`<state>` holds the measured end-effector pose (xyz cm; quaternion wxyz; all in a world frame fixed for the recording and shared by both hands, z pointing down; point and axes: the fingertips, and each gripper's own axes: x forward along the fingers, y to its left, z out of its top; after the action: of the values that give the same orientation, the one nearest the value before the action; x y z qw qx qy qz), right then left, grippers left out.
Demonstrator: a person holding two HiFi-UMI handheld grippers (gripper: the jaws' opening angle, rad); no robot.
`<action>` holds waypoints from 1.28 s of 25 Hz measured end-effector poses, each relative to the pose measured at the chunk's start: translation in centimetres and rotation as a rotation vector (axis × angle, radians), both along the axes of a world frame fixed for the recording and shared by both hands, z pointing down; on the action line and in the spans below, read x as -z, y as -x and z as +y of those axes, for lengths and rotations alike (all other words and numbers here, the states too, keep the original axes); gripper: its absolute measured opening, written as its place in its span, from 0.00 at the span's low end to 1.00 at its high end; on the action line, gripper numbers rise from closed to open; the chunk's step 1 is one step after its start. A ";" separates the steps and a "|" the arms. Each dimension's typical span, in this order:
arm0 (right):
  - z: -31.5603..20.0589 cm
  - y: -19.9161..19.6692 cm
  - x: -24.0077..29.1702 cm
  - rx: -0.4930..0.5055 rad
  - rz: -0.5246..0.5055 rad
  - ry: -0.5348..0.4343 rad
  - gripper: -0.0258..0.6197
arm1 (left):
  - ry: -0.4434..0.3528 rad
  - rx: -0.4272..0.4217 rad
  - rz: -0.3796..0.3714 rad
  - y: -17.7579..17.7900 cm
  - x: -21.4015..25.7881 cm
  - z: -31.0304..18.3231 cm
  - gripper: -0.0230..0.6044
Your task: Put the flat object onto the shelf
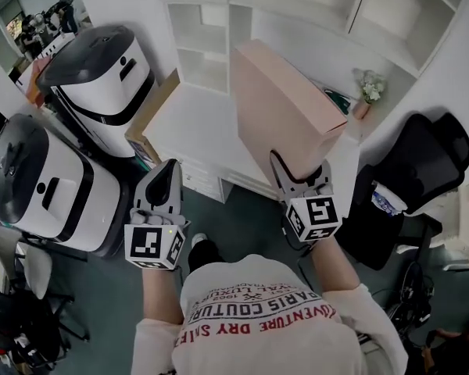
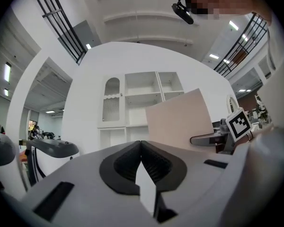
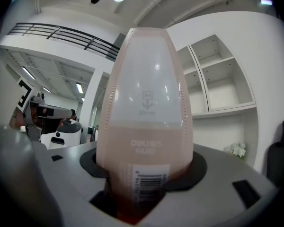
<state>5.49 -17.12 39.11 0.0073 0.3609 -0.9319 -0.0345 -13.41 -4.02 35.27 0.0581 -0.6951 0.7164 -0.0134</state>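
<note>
Head view: the right tongs [image 1: 300, 176] grip a flat pink plastic file case [image 1: 285, 104] by its near end. They hold it on edge over the right front edge of the white counter [image 1: 189, 127], short of the white shelf unit [image 1: 207, 49]. The left tongs [image 1: 170, 176] are closed. The person's white shirt [image 1: 258, 311] reads "PARIS COUTURE".

Left gripper view: its jaws meet with nothing between them.

Right gripper view: its jaws clamp the case's spine, which bears an "A4" mark, a barcode sticker [image 3: 149, 186] and blurred, unreadable brand print.
</note>
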 end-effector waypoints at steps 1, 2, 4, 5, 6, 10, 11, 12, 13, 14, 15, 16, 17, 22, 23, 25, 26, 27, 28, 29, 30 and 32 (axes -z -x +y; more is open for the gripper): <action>-0.7 0.1 0.0 -0.022 0.003 0.006 0.51 | -0.004 -0.026 -0.004 0.1 0.2 -1.2 0.06; -1.4 0.2 0.1 -0.043 0.008 0.009 0.51 | -0.008 -0.055 -0.010 0.3 0.5 -2.4 0.06; -2.8 0.4 0.4 -0.085 0.022 0.001 0.51 | -0.017 -0.117 -0.025 0.7 1.0 -4.8 0.06; -3.4 0.5 0.7 -0.108 0.029 -0.008 0.51 | -0.022 -0.145 -0.030 1.0 1.3 -6.1 0.06; -4.1 0.7 1.0 -0.134 0.034 -0.016 0.51 | -0.026 -0.173 -0.032 1.3 1.5 -7.3 0.06; -6.8 1.6 2.5 -0.236 0.036 -0.029 0.51 | -0.033 -0.286 -0.039 3.0 2.6 -12.3 0.06; -7.5 1.9 2.9 -0.259 0.038 -0.032 0.51 | -0.033 -0.312 -0.046 3.4 2.8 -13.5 0.06; -8.2 2.2 3.3 -0.281 0.042 -0.037 0.51 | -0.032 -0.338 -0.052 3.7 3.1 -14.7 0.06; -8.8 2.4 3.6 -0.303 0.048 -0.043 0.51 | -0.032 -0.365 -0.055 3.9 3.2 -15.7 0.06; -9.4 2.7 3.9 -0.323 0.059 -0.050 0.51 | -0.034 -0.390 -0.056 4.2 3.3 -16.5 0.06; -10.0 3.1 4.2 -0.339 0.073 -0.058 0.51 | -0.035 -0.412 -0.055 4.5 3.4 -17.3 0.06; -10.6 3.6 4.5 -0.353 0.090 -0.067 0.51 | -0.036 -0.430 -0.054 4.9 3.4 -18.0 0.06; -11.1 4.1 4.9 -0.365 0.112 -0.078 0.51 | -0.035 -0.445 -0.052 5.3 3.3 -18.7 0.06; -13.7 5.5 7.8 -0.430 0.265 -0.142 0.51 | -0.032 -0.521 -0.068 6.6 2.7 -21.5 0.06; -14.1 5.8 8.6 -0.439 0.294 -0.155 0.51 | -0.031 -0.535 -0.071 6.8 2.6 -21.9 0.06; -14.9 6.2 10.0 -0.462 0.361 -0.185 0.51 | -0.032 -0.569 -0.061 7.1 2.4 -22.5 0.06; -15.3 6.3 10.6 -0.476 0.401 -0.202 0.51 | -0.035 -0.587 -0.052 7.2 2.3 -22.8 0.06; -15.7 6.3 11.2 -0.491 0.445 -0.220 0.51 | -0.038 -0.602 -0.045 7.4 2.3 -23.1 0.06; -16.1 6.4 11.9 -0.505 0.493 -0.239 0.51 | -0.042 -0.616 -0.042 7.5 2.3 -23.3 0.06; -16.5 6.6 12.6 -0.517 0.543 -0.257 0.51 | -0.047 -0.627 -0.042 7.7 2.4 -23.5 0.06; -17.0 6.7 13.2 -0.529 0.592 -0.273 0.51 | -0.051 -0.637 -0.043 7.9 2.5 -23.6 0.06; -17.8 6.9 14.6 -0.548 0.687 -0.296 0.51 | -0.056 -0.655 -0.047 8.1 2.7 -23.7 0.06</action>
<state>-1.43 -34.90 24.47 0.2730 0.5588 -0.7307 -0.2817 -21.54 -27.77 32.58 0.0947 -0.8861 0.4535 0.0098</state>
